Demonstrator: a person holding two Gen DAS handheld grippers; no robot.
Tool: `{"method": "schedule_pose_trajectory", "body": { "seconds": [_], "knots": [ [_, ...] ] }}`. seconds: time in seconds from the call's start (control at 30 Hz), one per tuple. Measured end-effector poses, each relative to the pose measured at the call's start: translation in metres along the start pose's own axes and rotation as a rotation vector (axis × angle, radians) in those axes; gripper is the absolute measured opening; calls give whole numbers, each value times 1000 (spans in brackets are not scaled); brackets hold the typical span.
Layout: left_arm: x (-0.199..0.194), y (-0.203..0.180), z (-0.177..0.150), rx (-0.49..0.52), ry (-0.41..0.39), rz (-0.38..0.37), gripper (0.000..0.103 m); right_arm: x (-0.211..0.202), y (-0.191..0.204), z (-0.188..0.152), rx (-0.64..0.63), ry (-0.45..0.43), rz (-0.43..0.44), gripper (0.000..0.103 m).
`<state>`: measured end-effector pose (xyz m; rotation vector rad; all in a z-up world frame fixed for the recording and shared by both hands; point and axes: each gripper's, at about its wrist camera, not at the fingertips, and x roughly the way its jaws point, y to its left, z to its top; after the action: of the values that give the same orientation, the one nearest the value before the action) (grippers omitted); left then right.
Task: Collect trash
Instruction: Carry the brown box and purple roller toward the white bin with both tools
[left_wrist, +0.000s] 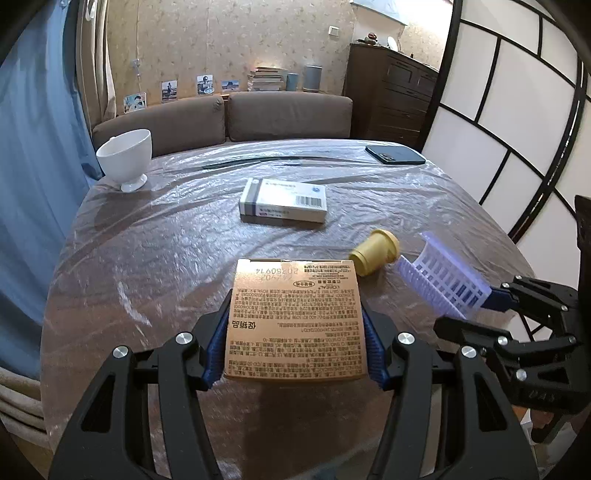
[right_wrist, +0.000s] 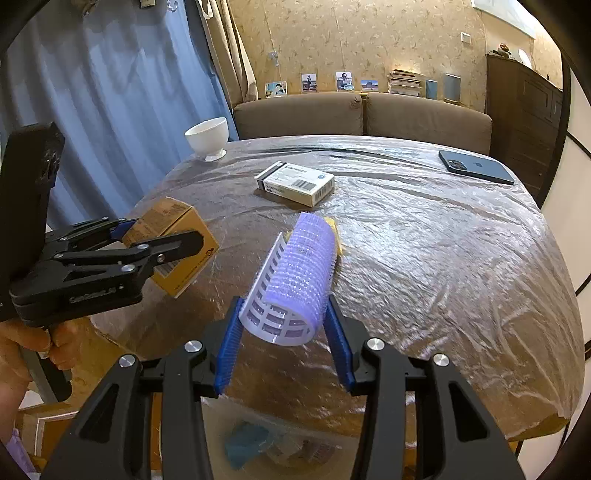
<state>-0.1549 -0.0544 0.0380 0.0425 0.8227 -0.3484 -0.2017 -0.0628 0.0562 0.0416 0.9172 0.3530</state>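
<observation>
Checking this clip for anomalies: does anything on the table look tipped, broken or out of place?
The yellow cup lies tipped on its side mid-table. The purple hair roller held in the right tool looks split open along its length. Nothing spilled; the white bowl stands upright.

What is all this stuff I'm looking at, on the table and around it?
Gold box: one, gold-tan, held between left fingers.
Hair roller: one, lilac, held between right fingers.
Yellow cap: one, lying on table, mid-right.
Medicine box: one, white, table centre.
Bowl: one, white, far left corner.
Phone: one, dark blue, far right corner.
Table: one, covered in clear plastic.
Sofa: one, brown, behind table.
Curtain: blue, left.
Left gripper: black, blue pads.
Right gripper: black, blue pads.
Hand: one, holding left gripper.
</observation>
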Motion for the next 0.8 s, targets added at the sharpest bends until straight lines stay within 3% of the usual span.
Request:
{"method": "schedule_pose_trajectory", "body": {
  "seconds": [0.6,0.8],
  "knots": [
    [-17,-18,-31,-16,28,-6,60,-12,-1,-19,-34,1,-8,41],
    [-19,-15,-33,-30,25,-2,60,-6,-9,-21,16,15,17,39]
  ]
}}
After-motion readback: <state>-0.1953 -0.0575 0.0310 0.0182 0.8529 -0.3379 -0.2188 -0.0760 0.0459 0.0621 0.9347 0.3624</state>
